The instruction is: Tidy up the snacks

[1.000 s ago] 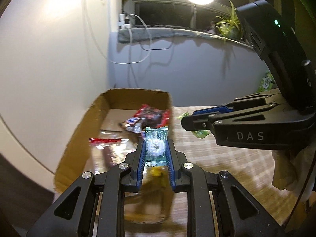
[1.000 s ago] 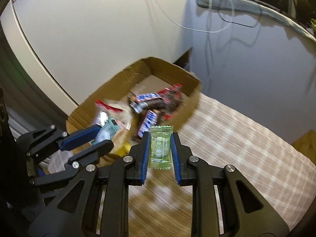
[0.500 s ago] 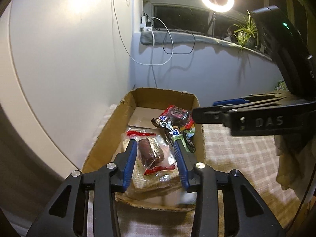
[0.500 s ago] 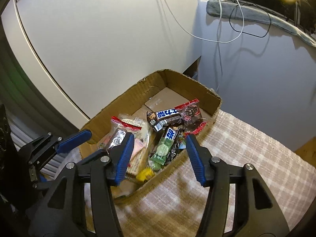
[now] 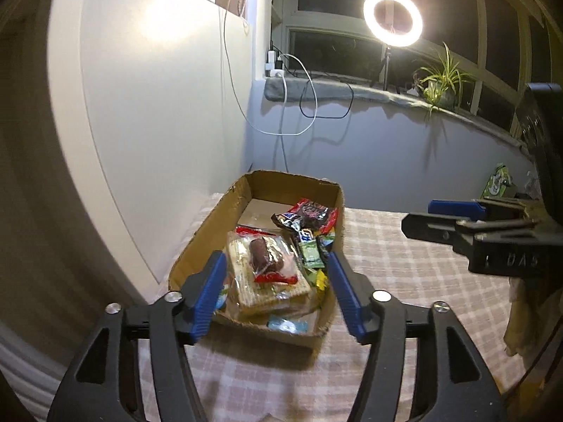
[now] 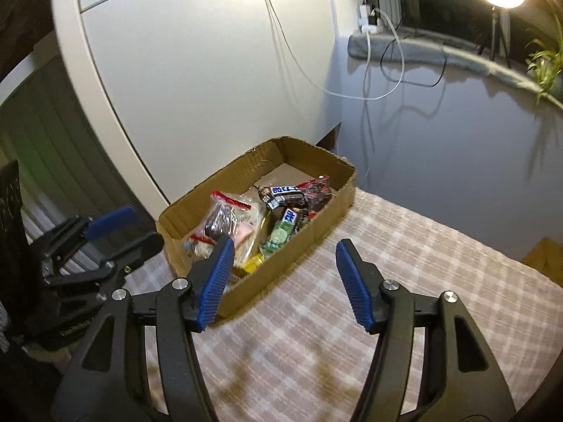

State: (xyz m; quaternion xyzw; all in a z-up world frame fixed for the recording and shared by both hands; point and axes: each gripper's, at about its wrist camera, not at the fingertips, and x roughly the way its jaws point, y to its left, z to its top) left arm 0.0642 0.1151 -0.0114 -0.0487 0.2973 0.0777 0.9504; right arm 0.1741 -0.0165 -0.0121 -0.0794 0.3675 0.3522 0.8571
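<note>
A shallow cardboard box (image 5: 207, 225) (image 6: 253, 161) sits on the checked cloth by the white wall, holding several wrapped snacks. Among them are a clear bag with a brown roll (image 5: 267, 260), a dark chocolate bar (image 6: 283, 192), a green candy packet (image 5: 311, 255) (image 6: 279, 237) and a light blue packet (image 5: 286, 325) at the near wall. My left gripper (image 5: 276, 295) is open and empty above the box's near end. My right gripper (image 6: 285, 285) is open and empty, just right of the box. Each gripper shows in the other's view.
The table wears a pink checked cloth (image 6: 404, 263). A white cabinet wall (image 6: 193, 70) stands right behind the box. A green packet (image 5: 496, 184) lies at the far right. A ring light (image 5: 392, 17), cables and a plant sit on the windowsill.
Both grippers opened and dropped their candies into the box: the left its light blue packet, the right its green one. Both have since pulled up and back from the box.
</note>
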